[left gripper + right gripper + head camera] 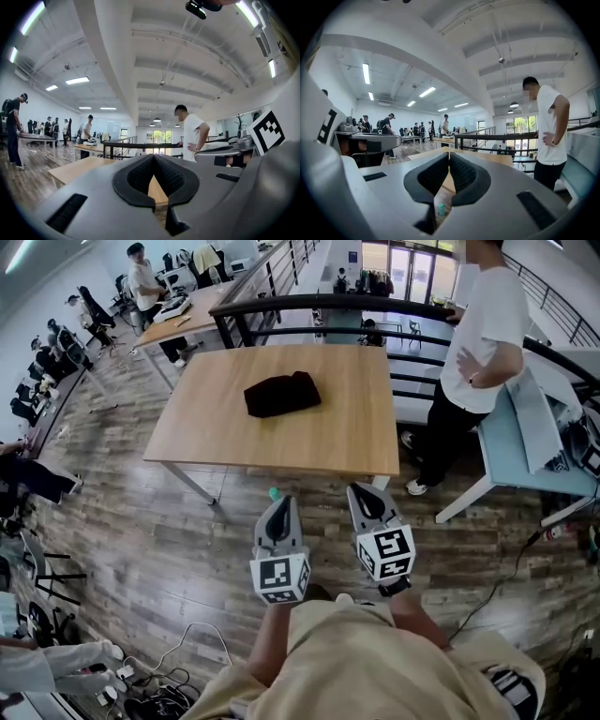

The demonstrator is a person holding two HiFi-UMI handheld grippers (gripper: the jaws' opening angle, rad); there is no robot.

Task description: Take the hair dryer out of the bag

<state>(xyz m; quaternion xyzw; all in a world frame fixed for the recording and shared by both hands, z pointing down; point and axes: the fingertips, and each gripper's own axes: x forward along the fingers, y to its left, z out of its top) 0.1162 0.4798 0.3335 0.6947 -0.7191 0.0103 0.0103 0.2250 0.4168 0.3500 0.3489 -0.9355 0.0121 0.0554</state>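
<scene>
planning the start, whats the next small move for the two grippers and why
Probably bring the left gripper and right gripper forward toward the black bag, opening their jaws on the way. Both are shut and empty, short of the table, and the bag lies near its middle.

Ceiling strip lights (77, 80) glowing evenly, daylight pouring through far windows (158, 137), shadows falling soft under the desk (216, 418), fisheye bending edges, corners darkening
</scene>
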